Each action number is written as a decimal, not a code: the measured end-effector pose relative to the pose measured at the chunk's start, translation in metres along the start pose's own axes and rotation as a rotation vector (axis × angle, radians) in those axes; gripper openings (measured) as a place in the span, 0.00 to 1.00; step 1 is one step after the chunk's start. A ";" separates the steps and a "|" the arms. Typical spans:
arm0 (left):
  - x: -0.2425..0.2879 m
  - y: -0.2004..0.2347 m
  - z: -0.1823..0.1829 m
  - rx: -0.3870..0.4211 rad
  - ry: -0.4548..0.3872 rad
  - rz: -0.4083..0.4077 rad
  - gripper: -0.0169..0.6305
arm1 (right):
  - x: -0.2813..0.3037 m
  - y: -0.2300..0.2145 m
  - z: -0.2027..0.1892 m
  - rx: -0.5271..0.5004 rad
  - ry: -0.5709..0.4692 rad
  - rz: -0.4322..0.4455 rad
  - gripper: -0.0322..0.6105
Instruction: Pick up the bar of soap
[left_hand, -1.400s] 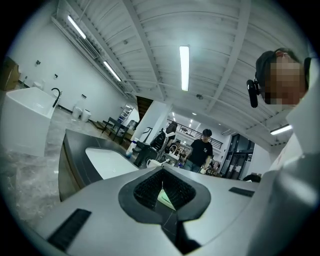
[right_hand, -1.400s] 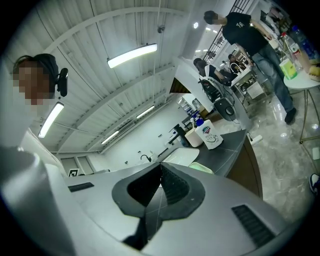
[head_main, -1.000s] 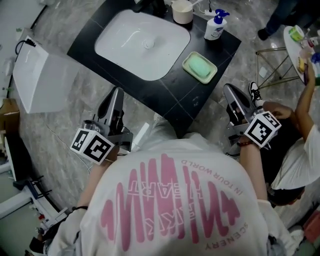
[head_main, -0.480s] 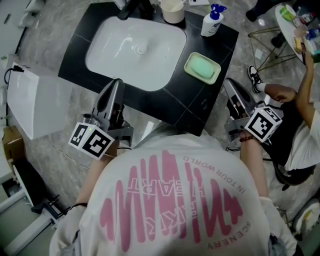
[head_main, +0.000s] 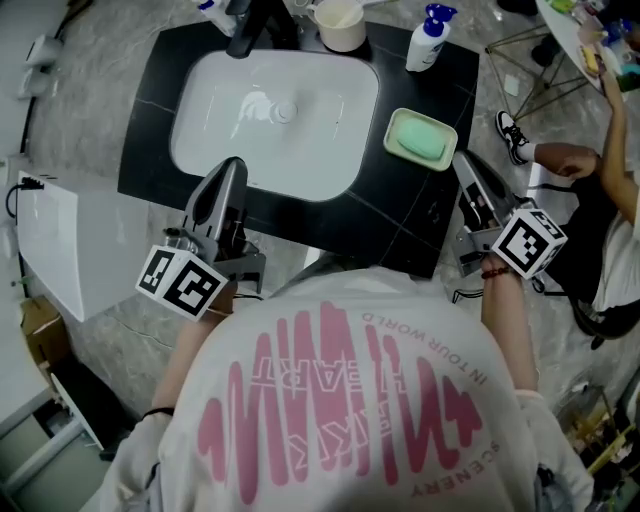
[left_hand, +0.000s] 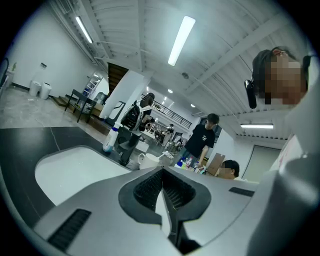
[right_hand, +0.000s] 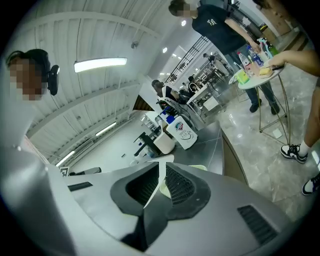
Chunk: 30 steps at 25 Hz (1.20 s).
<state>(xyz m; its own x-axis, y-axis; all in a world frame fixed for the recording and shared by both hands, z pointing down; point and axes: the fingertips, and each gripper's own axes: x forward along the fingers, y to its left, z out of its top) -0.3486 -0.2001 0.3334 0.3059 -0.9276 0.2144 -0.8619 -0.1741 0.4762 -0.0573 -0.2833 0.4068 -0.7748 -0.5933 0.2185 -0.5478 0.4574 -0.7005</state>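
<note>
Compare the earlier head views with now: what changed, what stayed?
Both grippers advanced toward the black counter: the right gripper now nears the pale green rectangular soap dish, the left gripper the white basin's front rim. Nothing was grasped. The green soap bar stays in its dish; both grippers stay shut.

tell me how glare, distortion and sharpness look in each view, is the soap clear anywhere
Head view: even light, sharp; soft glare in the sink near its drain; the bar of soap is crisp. Left gripper view: heavy fisheye, dark corners, ceiling strip light blown out. Right gripper view: same fisheye, bowed ceiling lines; only a pale sliver, likely the soap dish, shows past the right gripper.
</note>
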 end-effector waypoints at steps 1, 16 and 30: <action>0.001 0.004 0.001 0.000 0.005 -0.007 0.04 | 0.003 0.000 -0.002 -0.001 -0.002 -0.009 0.12; 0.012 0.059 0.019 -0.029 0.019 -0.045 0.04 | 0.063 -0.023 -0.050 -0.600 0.646 -0.225 0.47; 0.013 0.079 0.017 -0.061 0.018 -0.044 0.04 | 0.084 -0.045 -0.079 -0.670 1.101 -0.322 0.47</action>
<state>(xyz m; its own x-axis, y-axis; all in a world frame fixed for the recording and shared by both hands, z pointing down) -0.4196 -0.2319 0.3593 0.3505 -0.9133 0.2074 -0.8213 -0.1933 0.5367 -0.1225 -0.3011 0.5098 -0.2571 -0.0383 0.9656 -0.5560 0.8231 -0.1154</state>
